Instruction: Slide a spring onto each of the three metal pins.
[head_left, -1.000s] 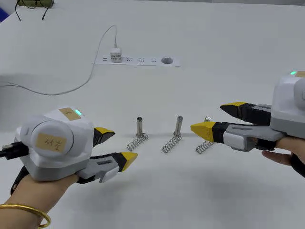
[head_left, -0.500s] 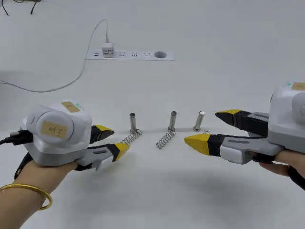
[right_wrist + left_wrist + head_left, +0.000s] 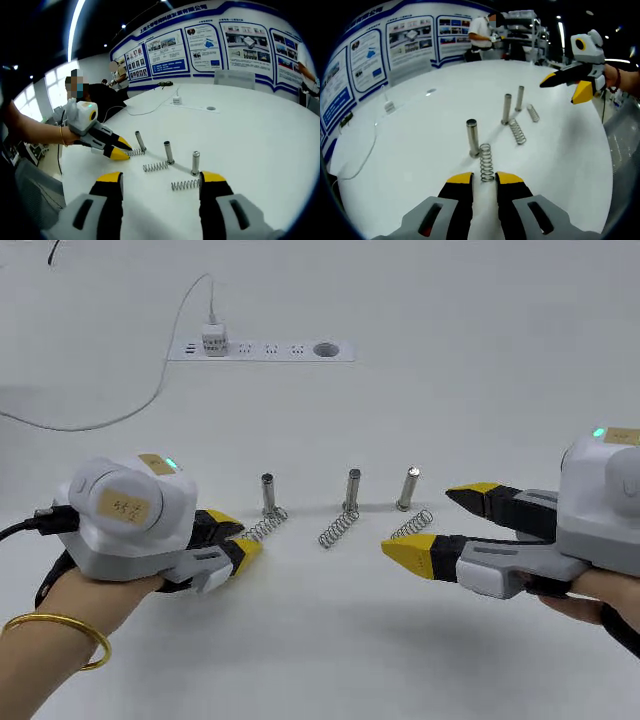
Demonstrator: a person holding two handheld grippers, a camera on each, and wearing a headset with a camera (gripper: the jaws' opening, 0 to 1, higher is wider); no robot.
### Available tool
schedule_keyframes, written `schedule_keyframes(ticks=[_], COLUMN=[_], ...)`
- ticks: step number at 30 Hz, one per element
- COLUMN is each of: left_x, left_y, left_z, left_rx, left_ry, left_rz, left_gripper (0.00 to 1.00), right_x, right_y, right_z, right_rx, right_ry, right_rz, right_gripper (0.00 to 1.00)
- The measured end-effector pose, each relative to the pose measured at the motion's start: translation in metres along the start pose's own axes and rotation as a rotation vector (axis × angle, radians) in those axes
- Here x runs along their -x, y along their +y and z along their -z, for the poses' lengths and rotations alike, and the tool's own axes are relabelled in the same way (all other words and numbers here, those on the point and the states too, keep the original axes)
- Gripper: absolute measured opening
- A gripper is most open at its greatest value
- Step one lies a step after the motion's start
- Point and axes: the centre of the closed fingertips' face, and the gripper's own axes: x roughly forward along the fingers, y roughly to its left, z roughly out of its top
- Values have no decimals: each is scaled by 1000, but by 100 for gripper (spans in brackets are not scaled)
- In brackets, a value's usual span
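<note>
Your left tool [image 3: 485, 176], jaws slightly apart, straddles the end of the spring [image 3: 486, 160]. It looks light and bendy, so pinch mid-coil gently. At 3 o'clock your right tool [image 3: 160, 176] gapes wide.

Left gripper [image 3: 237, 535] and right gripper [image 3: 425, 522] alike: rounded white-grey housings, black jaws tipped in yellow. Tan labels [image 3: 125, 508] with handwriting stuck on the housings, a green lamp [image 3: 170, 463] lit on each. Black cable [image 3: 20, 528] at the left housing's rear. Gold bangle [image 3: 100, 640] on the left wrist, black strap [image 3: 48, 585] below the hand.
</note>
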Motion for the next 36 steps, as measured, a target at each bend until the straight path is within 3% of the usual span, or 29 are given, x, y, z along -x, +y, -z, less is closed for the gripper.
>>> schedule_keyframes(ticks=[6,23,28,36], left_x=[0,4,11,27], left_y=[-3,-4,-7,-20], left_z=[-1,1,1,-10], left_rx=[-47,-72,-23,49], left_ry=[15,33,4,-89], left_rz=[10,2,-2,-3], left_gripper=[12,9,9,10], right_x=[2,4,4,1], right_y=[2,4,6,17], right_z=[-1,-1,-5,-16], right_rx=[-16,-46,-59,-93], right_ry=[5,2,-10,-49], right_rz=[-4,-3,-8,-44], right_gripper=[62,61,60,58])
